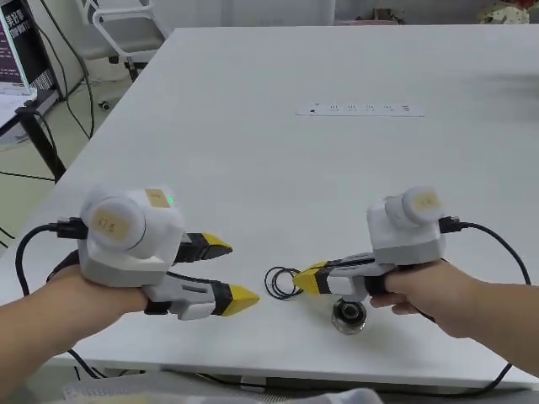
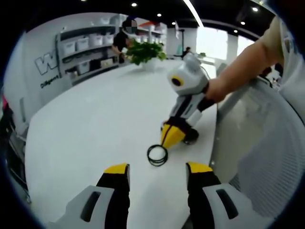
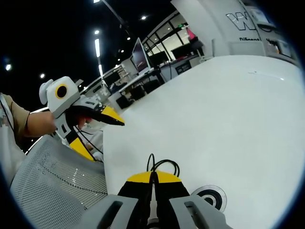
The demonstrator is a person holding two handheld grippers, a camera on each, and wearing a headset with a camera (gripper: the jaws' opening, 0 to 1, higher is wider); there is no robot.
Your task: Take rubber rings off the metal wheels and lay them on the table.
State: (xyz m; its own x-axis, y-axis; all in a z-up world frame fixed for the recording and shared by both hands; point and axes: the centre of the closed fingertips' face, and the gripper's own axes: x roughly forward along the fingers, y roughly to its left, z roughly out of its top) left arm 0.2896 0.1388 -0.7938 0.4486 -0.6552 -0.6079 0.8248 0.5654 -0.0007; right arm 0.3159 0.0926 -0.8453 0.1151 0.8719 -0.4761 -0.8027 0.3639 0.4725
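Thin black rubber rings (image 1: 280, 283) lie looped on the white table (image 1: 278, 151), pinched at one side by my right gripper (image 1: 309, 279), whose yellow jaws are shut on them. In the right gripper view the rings (image 3: 162, 166) stick out past the shut jaws of the right gripper (image 3: 153, 177). A small metal wheel (image 1: 348, 314) lies on the table just under that gripper, also seen as the wheel (image 3: 209, 195) and the wheel (image 2: 192, 137). My left gripper (image 1: 227, 271) hovers open a little left of the rings (image 2: 157, 155), its jaws wide apart with nothing between them.
A white power strip (image 1: 360, 108) lies flat mid-table, farther away. The table's near edge runs just below both grippers. A chair (image 1: 126, 25) and a monitor (image 1: 17, 42) stand off the table's far left. A potted plant (image 2: 143, 50) sits at the table's far end.
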